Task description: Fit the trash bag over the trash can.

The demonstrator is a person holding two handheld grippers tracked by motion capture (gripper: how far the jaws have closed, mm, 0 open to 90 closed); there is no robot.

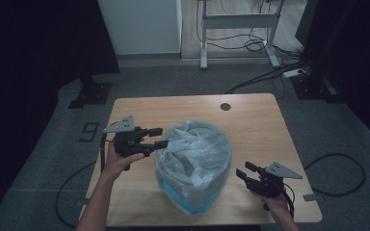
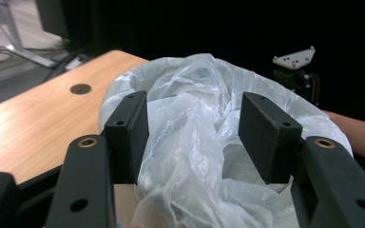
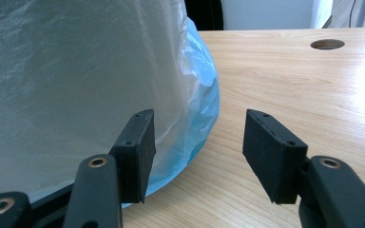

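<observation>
The left tongs [image 1: 160, 137] gape around the plastic bag [image 1: 195, 161] rim at frame centre; bunch film before clenching. The right tongs [image 1: 241, 172] wait released, lower right.

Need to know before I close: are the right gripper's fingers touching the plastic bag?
Apart. The right gripper view shows the right gripper open beside the plastic bag, bare table between its fingers.
</observation>
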